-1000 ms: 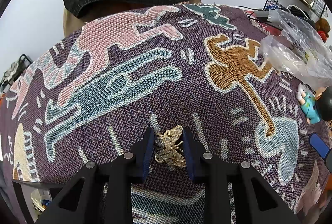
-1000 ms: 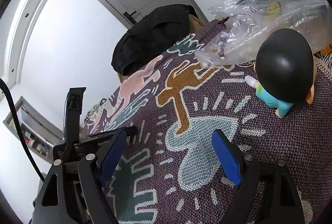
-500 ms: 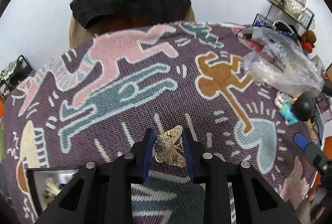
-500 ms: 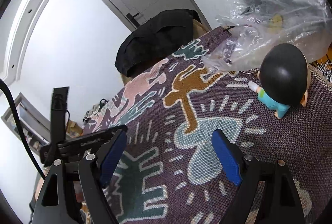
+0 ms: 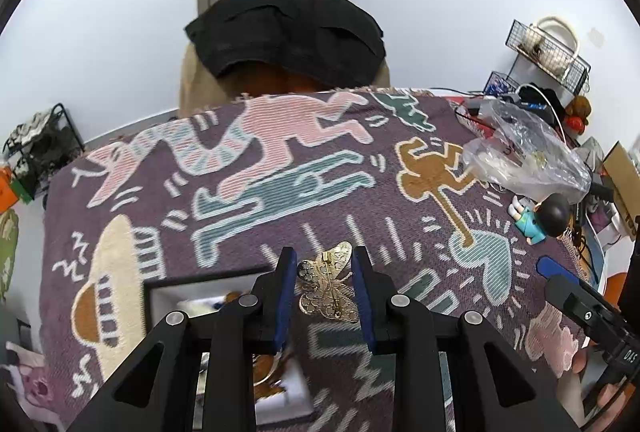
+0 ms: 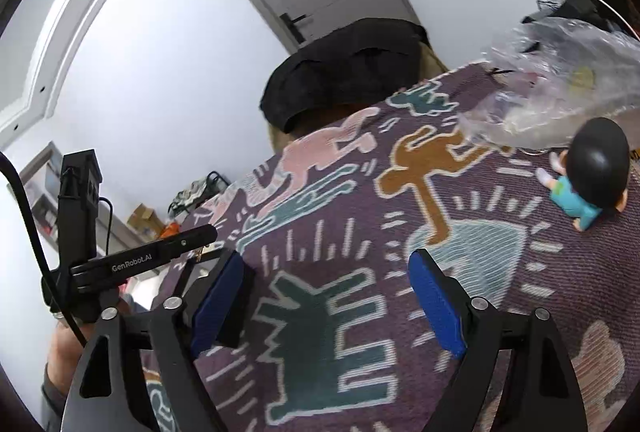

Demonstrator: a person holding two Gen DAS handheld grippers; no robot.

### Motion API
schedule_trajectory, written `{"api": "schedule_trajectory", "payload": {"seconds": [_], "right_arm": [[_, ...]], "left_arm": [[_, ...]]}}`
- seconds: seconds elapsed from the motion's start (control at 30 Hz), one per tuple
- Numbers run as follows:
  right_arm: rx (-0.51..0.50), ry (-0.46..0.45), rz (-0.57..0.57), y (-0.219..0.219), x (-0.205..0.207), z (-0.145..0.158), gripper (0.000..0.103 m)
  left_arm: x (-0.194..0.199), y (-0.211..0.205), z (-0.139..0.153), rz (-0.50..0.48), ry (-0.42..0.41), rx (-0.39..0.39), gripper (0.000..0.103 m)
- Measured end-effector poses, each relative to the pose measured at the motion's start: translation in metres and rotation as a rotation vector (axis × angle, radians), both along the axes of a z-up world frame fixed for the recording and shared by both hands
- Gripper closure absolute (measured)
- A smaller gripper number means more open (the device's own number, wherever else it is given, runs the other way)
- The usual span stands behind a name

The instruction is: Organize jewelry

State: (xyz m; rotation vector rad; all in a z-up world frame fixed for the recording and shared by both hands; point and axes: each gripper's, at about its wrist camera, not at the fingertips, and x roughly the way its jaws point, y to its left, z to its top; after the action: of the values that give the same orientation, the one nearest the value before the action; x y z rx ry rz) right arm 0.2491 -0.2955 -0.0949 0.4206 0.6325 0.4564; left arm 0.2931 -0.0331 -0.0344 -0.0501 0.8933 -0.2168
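Note:
My left gripper (image 5: 323, 290) is shut on a gold butterfly brooch (image 5: 328, 288), held well above the patterned cloth (image 5: 280, 191). Below and left of it lies an open white jewelry box (image 5: 160, 296) with small pieces inside, partly hidden by the fingers. My right gripper (image 6: 328, 296) is open and empty over the cloth; its blue pad also shows at the right of the left wrist view (image 5: 550, 268). The left gripper's body shows at the left in the right wrist view (image 6: 132, 260).
A clear plastic bag (image 5: 524, 155) with jewelry lies at the cloth's right edge, beside a small black-haired figurine (image 5: 540, 218). A chair with a black garment (image 5: 288, 31) stands behind the table. Wire racks (image 5: 548, 51) and clutter sit at the far right.
My left gripper has risen and pulled back with the brooch, so the white jewelry box has come into view beneath it. The right gripper has drawn back slightly and stays open.

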Motion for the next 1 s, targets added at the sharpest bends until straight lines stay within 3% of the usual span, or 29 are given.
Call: {"api": "schedule_trajectory", "payload": {"seconds": [0.23, 0.43, 0.47, 0.53, 0.6, 1.0], "right_arm": [[-0.035, 0.019, 0.039, 0.025, -0.004, 0.001, 0.017], [-0.052, 0.031, 0.057, 0.037, -0.005, 0.0, 0.017], [-0.056, 0.032, 0.059, 0.038, -0.005, 0.0, 0.017], [-0.059, 0.037, 0.06, 0.039, -0.005, 0.0, 0.017], [-0.058, 0.041, 0.06, 0.039, -0.005, -0.001, 0.017], [-0.053, 0.036, 0.07, 0.035, -0.011, 0.004, 0.017]], "left_arm": [[-0.017, 0.035, -0.007, 0.05, 0.001, -0.04, 0.073], [-0.019, 0.055, -0.019, 0.092, 0.052, -0.074, 0.069], [-0.02, 0.058, -0.021, 0.099, 0.058, -0.076, 0.066], [-0.022, 0.063, -0.023, 0.11, 0.056, -0.087, 0.037], [-0.027, 0.067, -0.022, 0.12, 0.037, -0.1, 0.022], [-0.047, 0.071, -0.015, 0.131, 0.001, -0.114, 0.021]]}}
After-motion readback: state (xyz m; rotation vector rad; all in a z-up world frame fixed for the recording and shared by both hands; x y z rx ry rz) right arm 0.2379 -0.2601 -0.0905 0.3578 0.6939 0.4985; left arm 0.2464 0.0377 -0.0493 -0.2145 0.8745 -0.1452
